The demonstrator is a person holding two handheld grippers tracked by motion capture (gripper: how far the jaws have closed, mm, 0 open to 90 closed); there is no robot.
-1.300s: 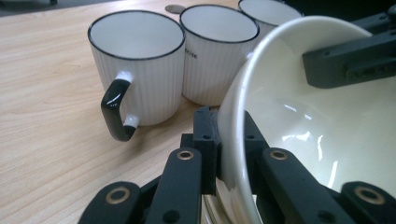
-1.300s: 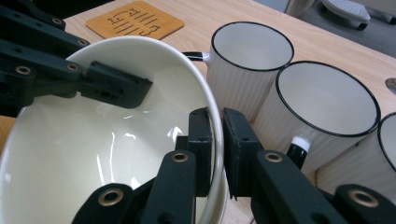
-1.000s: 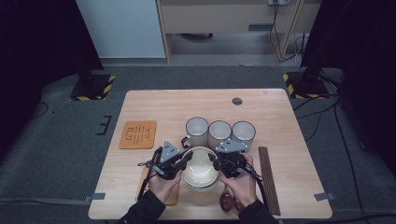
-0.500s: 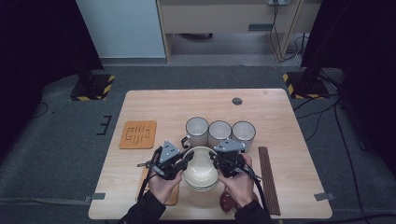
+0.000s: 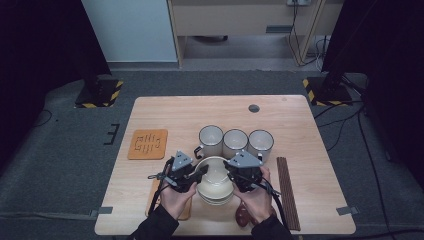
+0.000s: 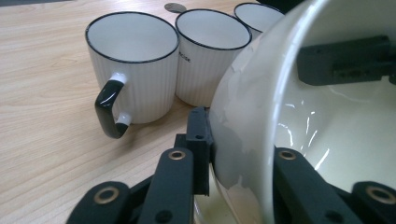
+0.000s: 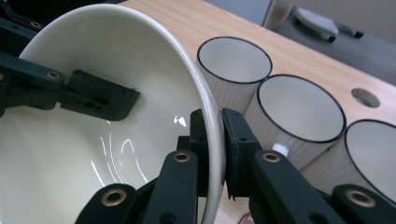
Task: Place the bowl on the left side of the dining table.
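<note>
A cream bowl [image 5: 214, 172] is held tilted over a stack of similar bowls [image 5: 216, 199] near the table's front edge. My left gripper [image 5: 198, 173] is shut on its left rim and my right gripper [image 5: 231, 172] on its right rim. In the left gripper view the left gripper [image 6: 238, 154] has one pad on the bowl's [image 6: 247, 112] outer wall and one jaw inside. In the right gripper view the right gripper [image 7: 216, 135] pinches the bowl's [image 7: 93, 154] thin rim. Each view shows the other gripper's jaw across the bowl.
Three white ribbed mugs with black rims [image 5: 211, 140] [image 5: 235, 143] [image 5: 260, 142] stand in a row just behind the bowl. An orange mat [image 5: 147, 144] lies at the left, dark slats [image 5: 287, 192] at the right. A wooden board [image 5: 152, 200] lies under the left hand.
</note>
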